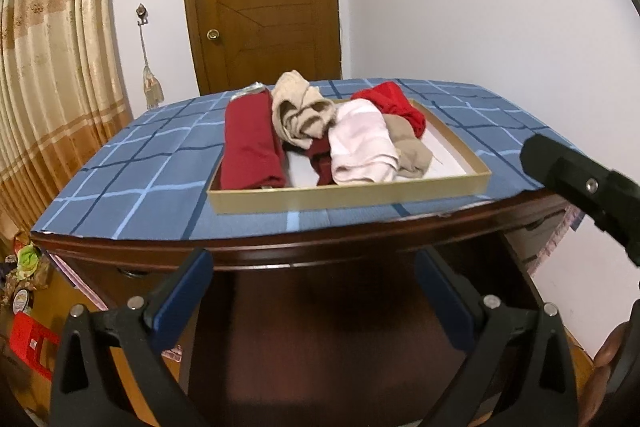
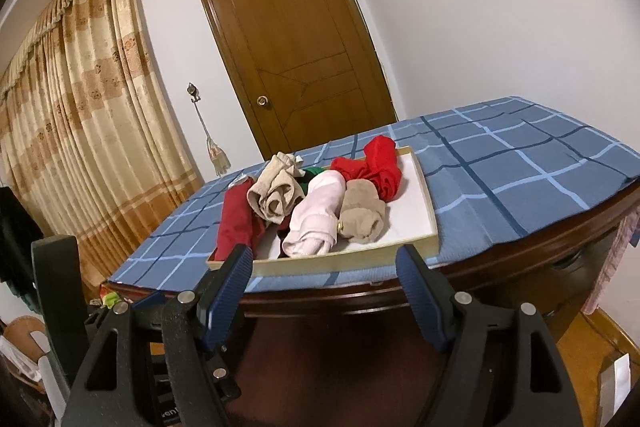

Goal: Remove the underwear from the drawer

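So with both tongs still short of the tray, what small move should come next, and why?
Probably bring the right tongs forward over the tray's near rim toward the pink roll. They stand open and empty, short of the table edge, and that roll lies nearest the rim. The left tongs are also open, further back.

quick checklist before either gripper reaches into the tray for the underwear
1. Left gripper open, nothing between its jaws: ok.
2. Right gripper open, nothing between its jaws: ok.
3. Tray flat on the blue checked cloth, open on top: ok.
4. Pink roll near the tray's front, uncovered: ok.
5. Dark red fold free of the beige bundle: cannot tell.
6. Both grippers over the tray: not ok, both short of the table edge.
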A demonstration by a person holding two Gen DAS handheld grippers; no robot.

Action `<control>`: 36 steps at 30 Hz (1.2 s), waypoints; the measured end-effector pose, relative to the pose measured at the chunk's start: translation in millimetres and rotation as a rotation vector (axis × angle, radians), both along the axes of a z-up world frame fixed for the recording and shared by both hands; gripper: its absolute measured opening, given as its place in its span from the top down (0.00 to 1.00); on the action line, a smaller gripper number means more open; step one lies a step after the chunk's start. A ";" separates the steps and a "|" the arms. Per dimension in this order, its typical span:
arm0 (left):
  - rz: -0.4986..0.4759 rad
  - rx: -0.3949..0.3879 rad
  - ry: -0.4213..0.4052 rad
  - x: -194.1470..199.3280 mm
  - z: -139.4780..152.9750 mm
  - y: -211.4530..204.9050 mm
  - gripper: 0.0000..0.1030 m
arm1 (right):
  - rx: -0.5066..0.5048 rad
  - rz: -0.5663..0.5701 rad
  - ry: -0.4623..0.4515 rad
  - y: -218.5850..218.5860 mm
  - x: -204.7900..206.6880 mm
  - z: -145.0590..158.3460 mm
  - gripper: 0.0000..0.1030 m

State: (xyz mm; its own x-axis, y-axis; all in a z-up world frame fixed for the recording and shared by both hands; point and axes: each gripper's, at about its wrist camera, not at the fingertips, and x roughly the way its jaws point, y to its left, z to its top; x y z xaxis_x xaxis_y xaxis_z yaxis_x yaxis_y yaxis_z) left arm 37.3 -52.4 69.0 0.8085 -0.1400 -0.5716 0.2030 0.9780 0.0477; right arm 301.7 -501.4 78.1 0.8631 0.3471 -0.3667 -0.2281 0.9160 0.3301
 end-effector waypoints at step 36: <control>0.060 0.003 -0.097 -43.2 -5.7 16.4 0.01 | -0.026 -0.026 -0.093 4.4 -54.6 -7.7 0.25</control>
